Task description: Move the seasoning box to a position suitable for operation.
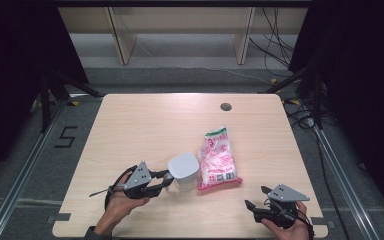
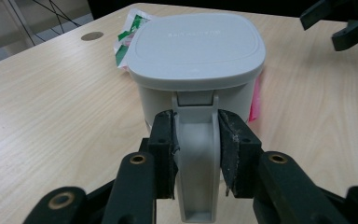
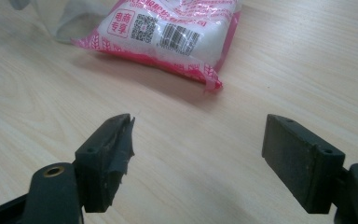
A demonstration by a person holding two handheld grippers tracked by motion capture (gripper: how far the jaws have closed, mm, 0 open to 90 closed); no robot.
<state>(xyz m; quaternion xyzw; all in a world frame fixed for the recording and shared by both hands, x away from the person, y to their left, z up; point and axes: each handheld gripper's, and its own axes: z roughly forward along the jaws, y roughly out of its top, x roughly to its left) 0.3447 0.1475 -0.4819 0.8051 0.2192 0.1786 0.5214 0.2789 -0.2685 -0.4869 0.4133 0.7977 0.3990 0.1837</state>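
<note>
A white lidded container (image 1: 183, 170) stands on the wooden table (image 1: 145, 125), just left of a pink and white printed bag (image 1: 216, 159) that lies flat. My left gripper (image 1: 166, 181) comes in from the left and is shut on the container's handle (image 2: 196, 154), with both pads pressed against its sides. The lid (image 2: 196, 46) is closed. Near the table's front right corner my right gripper (image 1: 255, 196) stands open with nothing between its jaws (image 3: 198, 135). The bag's barcode end (image 3: 168, 32) lies ahead of it.
A round cable hole (image 1: 225, 106) sits near the table's far edge. The table's front edge runs close under both hands. Black stands and cables line the floor on both sides. My right gripper's jaws (image 2: 342, 23) show beyond the container in the left gripper view.
</note>
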